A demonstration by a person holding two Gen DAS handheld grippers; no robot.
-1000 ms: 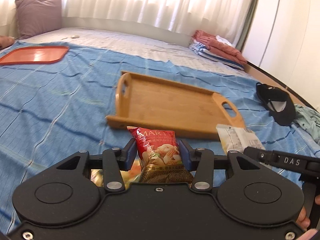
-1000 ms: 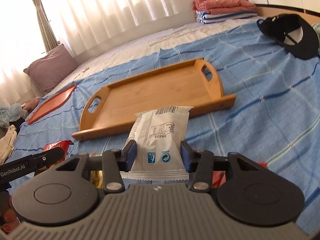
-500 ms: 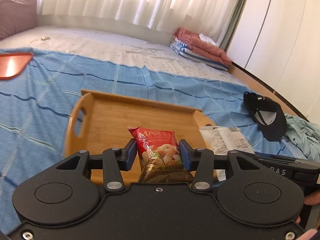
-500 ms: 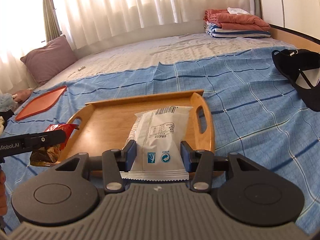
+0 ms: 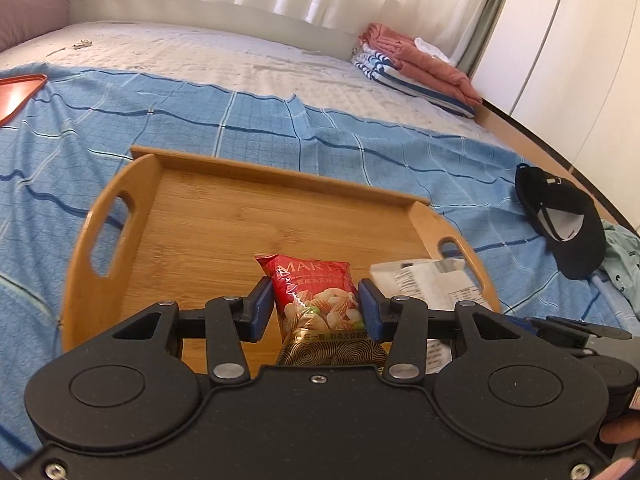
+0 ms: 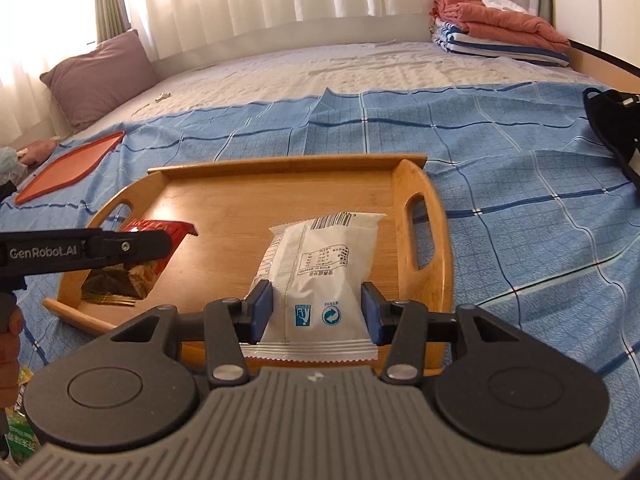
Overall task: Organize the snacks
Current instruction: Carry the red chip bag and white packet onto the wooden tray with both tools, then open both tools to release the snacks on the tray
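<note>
Both hands have travelled forward over the blue checked bedspread (image 5: 280, 120) since a second ago: then the rectangular bamboo tray with cut-out handles (image 6: 280, 200) lay well ahead of the packets, and now each packet hangs over the tray's floor. The tray itself has not shifted on the bedspread; its long axis runs across both wrist views, one handle at each end.

The tray looks bare, nothing lying on its wood. Its near rim passes under or just behind both tools, so the coming move turns on height rather than reach: the packets are above the floor and, as I judge it, need only to come down and be let go.

The right gripper (image 6: 316, 308) is clamped on the white foil snack packet with a barcode (image 6: 320, 264), blue pads pressing both its sides, the packet's long axis pointing away along the fingers toward the tray's far rim. It hangs over the half of the tray nearer the right handle.

The left gripper (image 5: 316, 304) is clamped on the red nut packet with a gold base (image 5: 316, 300), its length likewise running along the fingers. In the right wrist view this packet (image 6: 136, 268) hangs over the left end, close to the left handle and the near rim.

Each hand is nearer its own end, so the two need not cross; the packets are apart, not touching.
</note>
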